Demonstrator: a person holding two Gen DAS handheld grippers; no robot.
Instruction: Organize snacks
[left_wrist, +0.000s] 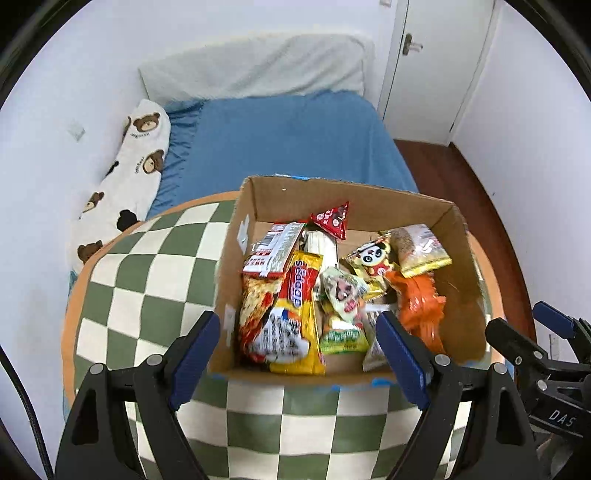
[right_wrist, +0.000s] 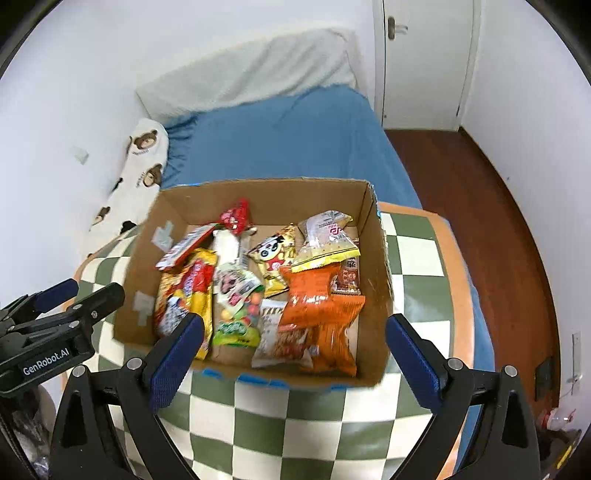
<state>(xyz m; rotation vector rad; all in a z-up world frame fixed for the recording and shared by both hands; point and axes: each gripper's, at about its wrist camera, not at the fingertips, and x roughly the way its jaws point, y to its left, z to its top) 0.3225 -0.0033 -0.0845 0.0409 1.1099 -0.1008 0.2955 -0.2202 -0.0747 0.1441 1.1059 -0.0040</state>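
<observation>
An open cardboard box (left_wrist: 417, 206) (right_wrist: 266, 192) stands on a green-and-white checkered cushion (left_wrist: 147, 280) (right_wrist: 424, 258). It holds several snack packets: a yellow and red noodle pack (left_wrist: 299, 295) (right_wrist: 192, 291), an orange bag (left_wrist: 421, 306) (right_wrist: 317, 317), a panda packet (left_wrist: 369, 258) (right_wrist: 275, 254) and a small red pouch (left_wrist: 332, 218) (right_wrist: 236, 214). My left gripper (left_wrist: 299, 354) is open and empty, above the box's near edge. My right gripper (right_wrist: 295, 354) is open and empty, also at the near edge. Each gripper shows at the side of the other's view.
The cushion lies on a bed with a blue sheet (left_wrist: 288, 140) (right_wrist: 288, 140). A bear-print pillow (left_wrist: 129, 173) lies against the left wall. A white pillow (left_wrist: 258, 66) is at the head. A door (left_wrist: 436, 66) and brown wooden floor (right_wrist: 480, 192) are to the right.
</observation>
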